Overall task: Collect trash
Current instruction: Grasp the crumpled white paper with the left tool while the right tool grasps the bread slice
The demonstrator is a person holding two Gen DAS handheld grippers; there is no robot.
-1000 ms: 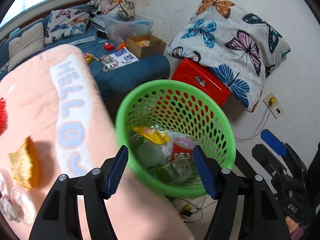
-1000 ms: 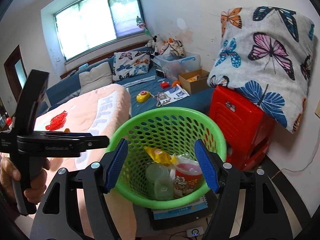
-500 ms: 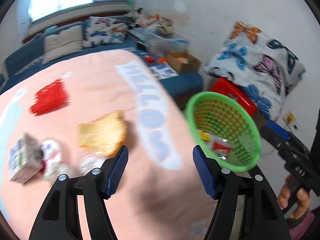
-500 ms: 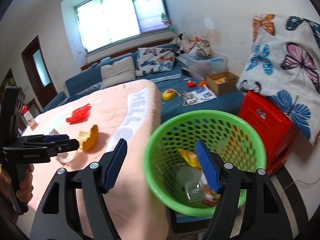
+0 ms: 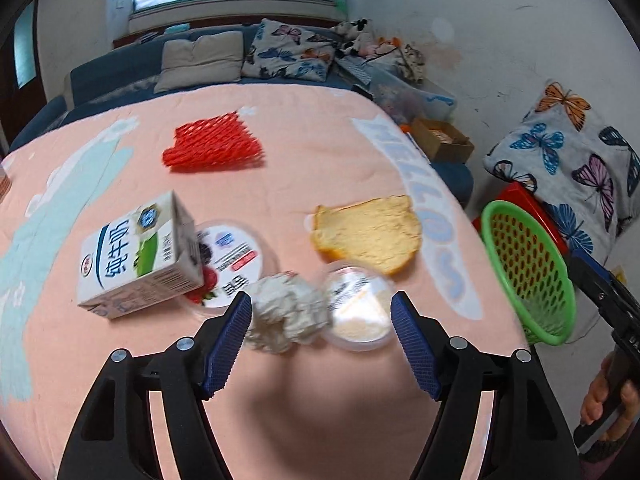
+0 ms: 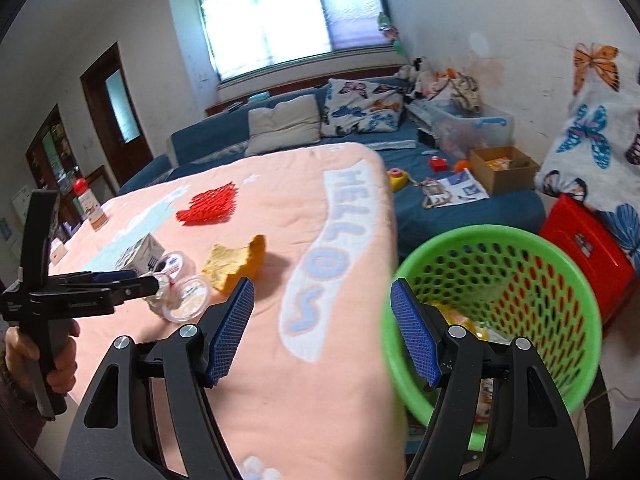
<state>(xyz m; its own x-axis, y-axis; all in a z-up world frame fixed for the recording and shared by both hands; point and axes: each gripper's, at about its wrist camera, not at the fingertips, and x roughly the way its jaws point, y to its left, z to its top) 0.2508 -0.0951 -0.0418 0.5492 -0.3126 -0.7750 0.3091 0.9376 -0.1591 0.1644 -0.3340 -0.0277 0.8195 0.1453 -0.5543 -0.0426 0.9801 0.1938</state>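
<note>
Pink blanket (image 5: 320, 140) spread over the counter, left gripper (image 5: 320, 330) jaws apart around a crumpled tissue (image 5: 286, 314), cup (image 5: 358, 308) beside it, carton (image 5: 138, 254), bread (image 5: 368, 232), right gripper (image 6: 322, 330) jaws apart and empty, green basket (image 6: 496, 316) off the counter's edge.

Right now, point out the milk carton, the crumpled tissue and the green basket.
milk carton (image 5: 132, 256), left wrist view, front face.
crumpled tissue (image 5: 286, 312), left wrist view, middle.
green basket (image 6: 496, 236), right wrist view, far rim.
</note>
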